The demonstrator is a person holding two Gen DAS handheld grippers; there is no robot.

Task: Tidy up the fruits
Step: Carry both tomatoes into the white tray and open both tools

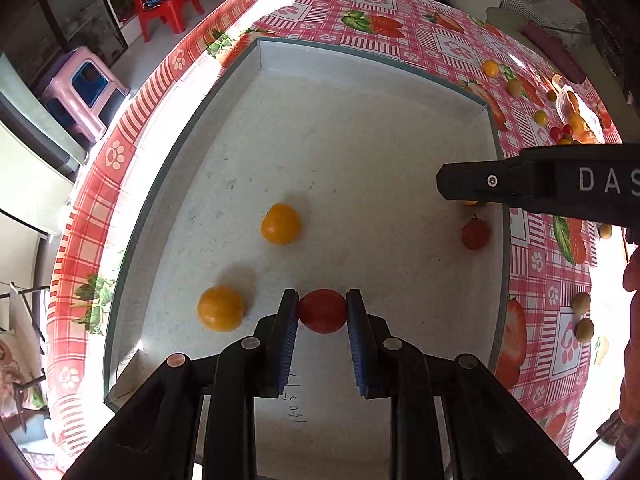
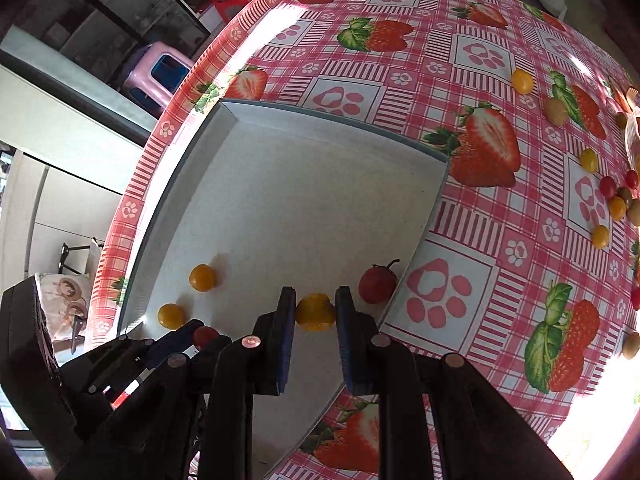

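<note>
A shallow white tray (image 1: 360,64) (image 2: 320,114) lies on the strawberry tablecloth. My left gripper (image 1: 322,310) is shut on a red cherry tomato (image 1: 322,312) just above the tray floor; it also shows in the right wrist view (image 2: 205,336). My right gripper (image 2: 315,310) is shut on a yellow cherry tomato (image 2: 315,313) over the tray's right side; its finger shows in the left wrist view (image 1: 480,186). Two yellow tomatoes (image 1: 281,224) (image 1: 220,308) and a red one with a stem (image 1: 475,234) (image 2: 377,283) lie in the tray.
Several loose yellow, red and olive-coloured small fruits (image 2: 522,81) (image 2: 608,186) are scattered on the tablecloth right of the tray (image 1: 490,68). A red plastic chair (image 1: 164,4) and a pink stool (image 1: 84,88) stand on the floor beyond the table edge.
</note>
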